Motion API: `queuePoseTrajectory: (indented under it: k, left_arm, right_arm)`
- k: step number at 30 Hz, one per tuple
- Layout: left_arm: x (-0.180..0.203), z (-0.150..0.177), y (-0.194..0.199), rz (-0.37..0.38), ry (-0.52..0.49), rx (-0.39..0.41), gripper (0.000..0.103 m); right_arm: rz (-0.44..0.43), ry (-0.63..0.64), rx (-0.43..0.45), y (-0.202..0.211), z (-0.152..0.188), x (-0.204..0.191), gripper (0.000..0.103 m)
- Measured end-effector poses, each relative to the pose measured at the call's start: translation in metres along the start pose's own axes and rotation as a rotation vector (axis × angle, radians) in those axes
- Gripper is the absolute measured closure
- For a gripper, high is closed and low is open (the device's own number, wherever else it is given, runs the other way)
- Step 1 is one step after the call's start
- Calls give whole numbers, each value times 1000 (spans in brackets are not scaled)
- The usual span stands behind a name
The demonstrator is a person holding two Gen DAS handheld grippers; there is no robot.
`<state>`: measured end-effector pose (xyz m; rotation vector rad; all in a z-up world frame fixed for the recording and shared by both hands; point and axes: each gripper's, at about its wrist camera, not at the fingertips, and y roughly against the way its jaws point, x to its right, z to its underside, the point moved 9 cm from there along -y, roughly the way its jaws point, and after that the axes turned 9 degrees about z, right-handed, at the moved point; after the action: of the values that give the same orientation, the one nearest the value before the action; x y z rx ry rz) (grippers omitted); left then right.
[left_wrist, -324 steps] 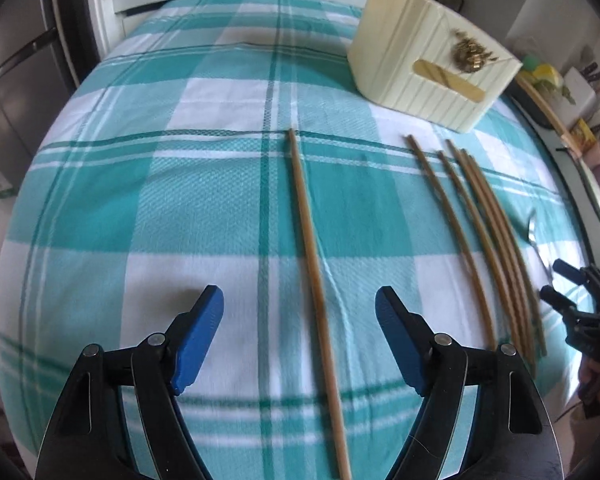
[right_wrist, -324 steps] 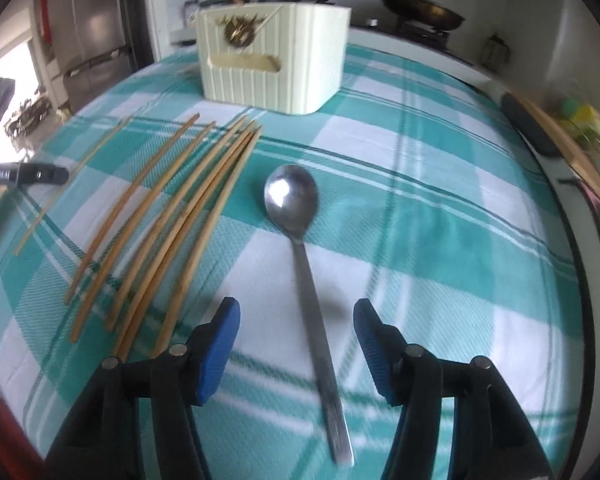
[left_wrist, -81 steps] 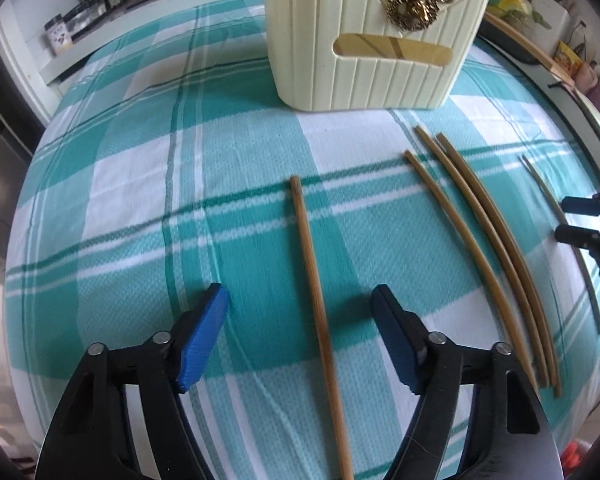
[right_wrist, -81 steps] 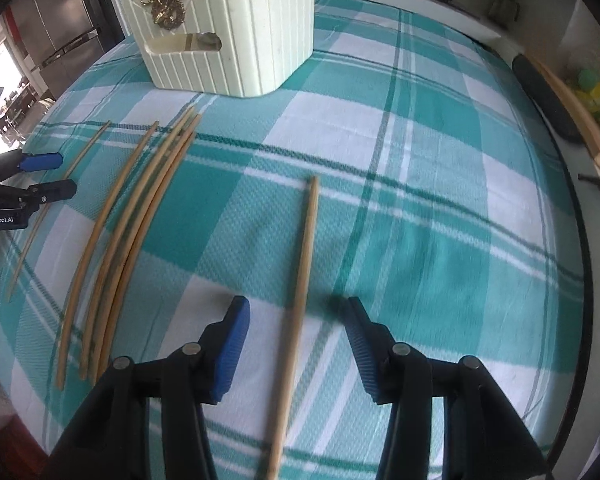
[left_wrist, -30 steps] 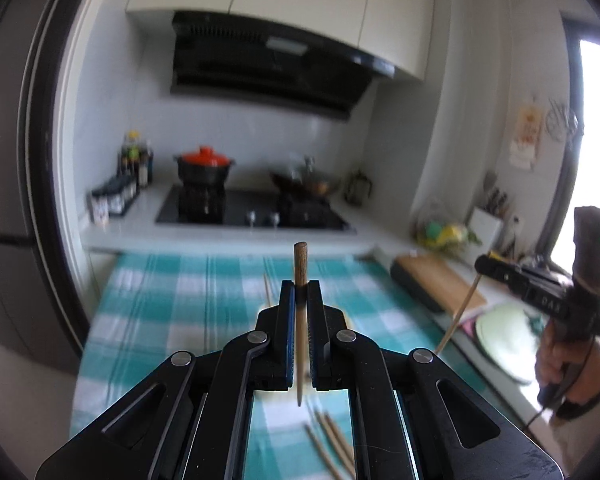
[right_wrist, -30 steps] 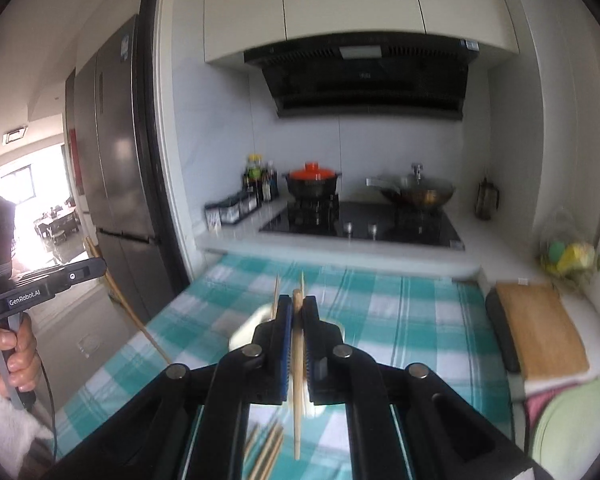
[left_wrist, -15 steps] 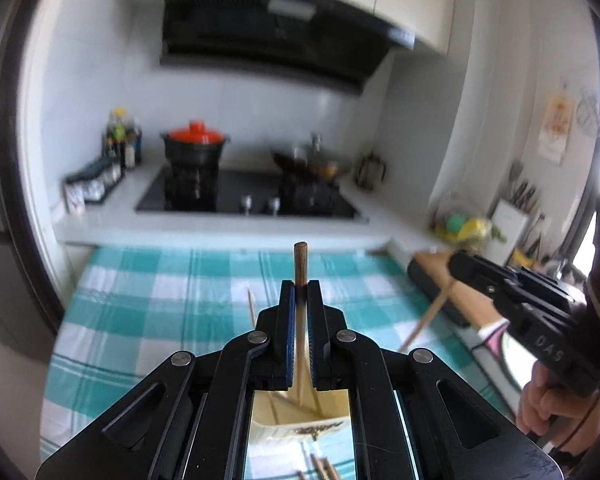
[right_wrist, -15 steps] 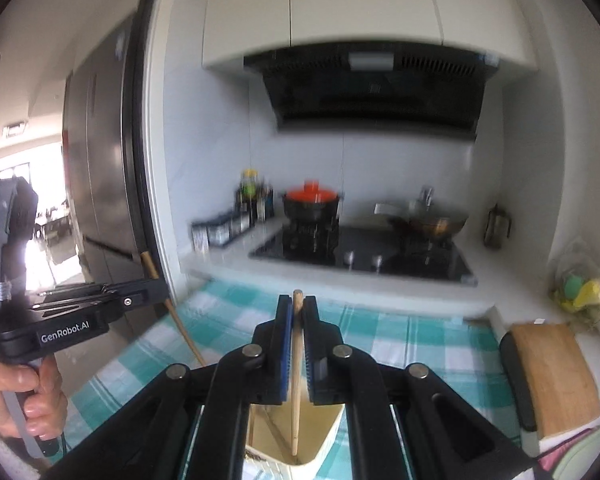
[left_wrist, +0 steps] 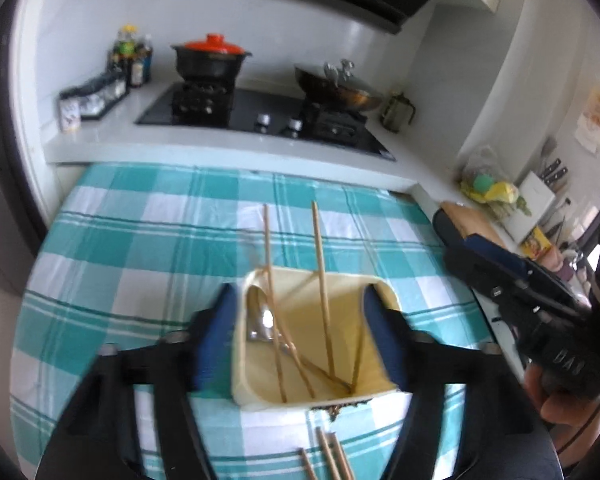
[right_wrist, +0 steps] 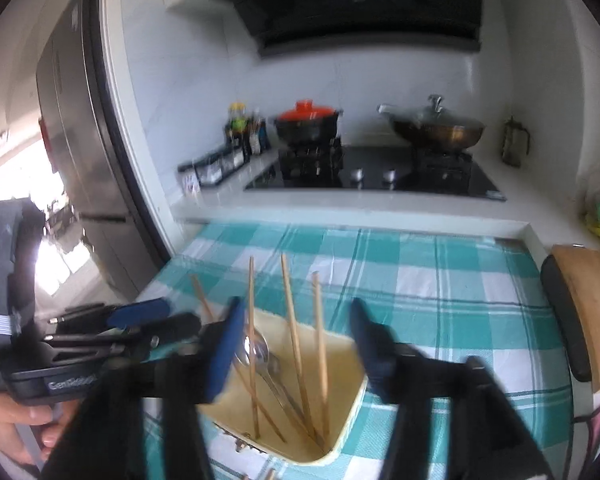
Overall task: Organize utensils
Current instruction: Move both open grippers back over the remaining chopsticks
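Observation:
A cream utensil holder (left_wrist: 380, 296) (right_wrist: 352, 416) stands on the checked tablecloth. Several wooden chopsticks (left_wrist: 321, 264) (right_wrist: 290, 312) and a metal spoon (left_wrist: 260, 320) (right_wrist: 256, 354) stand inside it. My left gripper (left_wrist: 300, 332) is open and empty, hovering just above the holder's mouth. My right gripper (right_wrist: 296, 352) is open and empty, also above the holder. Each gripper shows in the other's view, the right one (left_wrist: 512, 276) and the left one (right_wrist: 140, 314). More chopsticks (left_wrist: 328, 456) lie on the cloth in front of the holder.
The teal checked table (left_wrist: 140, 240) runs back to a white counter with a black hob (left_wrist: 260, 112), a red-lidded pot (left_wrist: 210, 58) and a wok (left_wrist: 336, 88). A wooden cutting board (right_wrist: 588, 304) lies at the right edge. A fridge (right_wrist: 80, 120) stands left.
Both grippers were shut on a chopstick above the holder; both have opened and the chopsticks now stand in the holder. Both views tilted down toward it.

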<state>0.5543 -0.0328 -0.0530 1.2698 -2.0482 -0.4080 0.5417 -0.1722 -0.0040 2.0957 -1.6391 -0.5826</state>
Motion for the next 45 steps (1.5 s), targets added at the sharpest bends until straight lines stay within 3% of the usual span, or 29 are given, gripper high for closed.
queuePoseTrajectory:
  k: [5, 10, 15, 20, 23, 28, 35, 45]
  left_arm:
    - [1, 32, 42, -48, -117, -68, 9]
    - [-6, 115, 65, -87, -200, -221, 8]
    - [-25, 222, 67, -118, -114, -315, 8]
    - [-25, 277, 59, -141, -25, -257, 8]
    - [-26, 284, 49, -196, -24, -192, 8]
    - [-32, 288, 32, -227, -23, -163, 8]
    - [-34, 296, 22, -275, -80, -206, 3]
    - [-35, 296, 20, -272, -75, -210, 0]
  right_arm:
    - [20, 41, 21, 43, 11, 8, 43]
    - [52, 104, -70, 73, 68, 22, 43]
    - [70, 140, -206, 97, 166, 36, 43]
    - [101, 156, -269, 110, 259, 40, 43]
    - [159, 155, -280, 105, 308, 43, 43]
    - [202, 81, -278, 97, 344, 47, 43]
    - [248, 49, -273, 99, 345, 52, 43]
    - [252, 43, -275, 96, 347, 53, 43]
